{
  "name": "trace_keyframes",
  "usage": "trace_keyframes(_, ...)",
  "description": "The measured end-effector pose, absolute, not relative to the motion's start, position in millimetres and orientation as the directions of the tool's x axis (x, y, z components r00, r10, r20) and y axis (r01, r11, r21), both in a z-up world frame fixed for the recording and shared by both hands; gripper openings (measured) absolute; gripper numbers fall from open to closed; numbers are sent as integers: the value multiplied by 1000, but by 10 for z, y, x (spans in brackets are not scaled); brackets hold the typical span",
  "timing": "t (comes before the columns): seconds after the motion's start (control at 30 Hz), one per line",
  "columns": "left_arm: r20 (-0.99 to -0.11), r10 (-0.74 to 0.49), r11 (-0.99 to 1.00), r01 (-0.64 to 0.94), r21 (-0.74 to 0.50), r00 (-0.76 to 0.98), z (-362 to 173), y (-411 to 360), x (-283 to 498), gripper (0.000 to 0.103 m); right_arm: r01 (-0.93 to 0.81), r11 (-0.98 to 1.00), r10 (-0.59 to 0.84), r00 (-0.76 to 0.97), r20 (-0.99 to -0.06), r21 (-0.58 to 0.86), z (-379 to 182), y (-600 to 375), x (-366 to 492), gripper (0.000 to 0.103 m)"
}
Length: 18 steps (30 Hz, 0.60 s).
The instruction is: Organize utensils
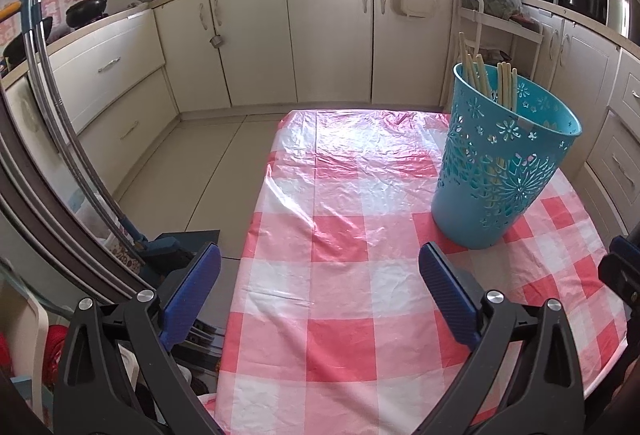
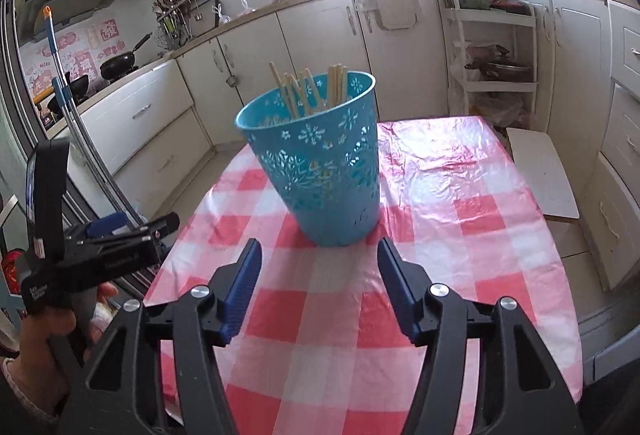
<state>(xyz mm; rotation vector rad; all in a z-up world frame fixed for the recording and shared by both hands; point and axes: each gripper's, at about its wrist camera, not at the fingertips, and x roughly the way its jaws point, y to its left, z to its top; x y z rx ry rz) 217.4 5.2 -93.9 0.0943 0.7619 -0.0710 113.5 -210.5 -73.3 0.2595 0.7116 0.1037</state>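
A blue perforated plastic basket [image 1: 496, 159] stands upright on the red-and-white checked tablecloth [image 1: 340, 219]. Several wooden chopsticks [image 1: 506, 85] stand inside it. In the right wrist view the basket [image 2: 324, 163] is straight ahead with the chopsticks [image 2: 308, 93] sticking out of its top. My left gripper [image 1: 320, 267] is open and empty over the left part of the table, left of the basket. My right gripper [image 2: 318, 263] is open and empty, just in front of the basket's base. The left gripper also shows in the right wrist view [image 2: 132, 231].
Cream kitchen cabinets [image 1: 328, 35] run along the far wall and both sides. A white rack [image 2: 496, 51] with pots stands beyond the table at the right. A white stool [image 2: 540, 171] sits beside the table's right edge. Mop handles [image 2: 80, 131] lean at the left.
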Motion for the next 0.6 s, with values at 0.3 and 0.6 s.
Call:
trace_keyframes(0.3, -651, -37, 998, 67, 21, 758, -359, 44, 1621, 95, 8, 959, 164, 799, -579, 282, -250, -2241, 841, 70)
trace_keyframes(0.6, -639, -97, 994, 108, -22, 763, 156, -7, 1114, 95, 17, 959, 132, 856, -499, 282, 265, -2294, 428, 80)
